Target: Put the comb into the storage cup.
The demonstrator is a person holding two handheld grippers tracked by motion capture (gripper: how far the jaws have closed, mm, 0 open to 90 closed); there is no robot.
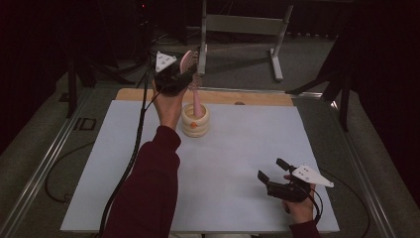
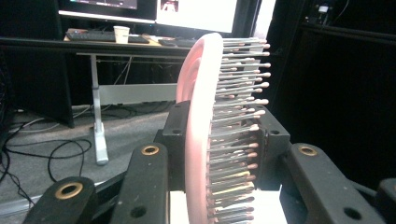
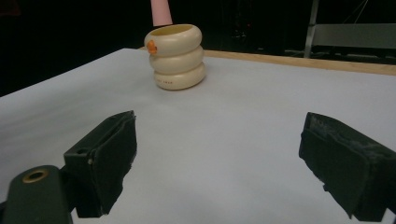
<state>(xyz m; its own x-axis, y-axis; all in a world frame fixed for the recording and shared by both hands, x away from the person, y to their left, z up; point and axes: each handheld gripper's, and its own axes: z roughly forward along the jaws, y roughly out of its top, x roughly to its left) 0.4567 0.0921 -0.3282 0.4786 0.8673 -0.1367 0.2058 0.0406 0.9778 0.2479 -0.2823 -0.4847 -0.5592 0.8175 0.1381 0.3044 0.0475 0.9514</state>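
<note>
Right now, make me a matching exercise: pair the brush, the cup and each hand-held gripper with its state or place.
Things:
1. brush
2. cup
3. left hand-held gripper
4. right hand-held gripper

States or places:
A. open, low over the near right of the table
B. shut on the brush head
C. handle down in the cup
D. upright at the far side of the table

Pairs: 1-C, 2-D, 3-B, 4-A

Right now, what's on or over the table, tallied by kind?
Pink hairbrush: 1, head clamped in the left tool, handle reaching down into the holder
Cream ringed holder: 1
Handheld tools: 2, the right tool open, holding nothing
Total: 4
</note>
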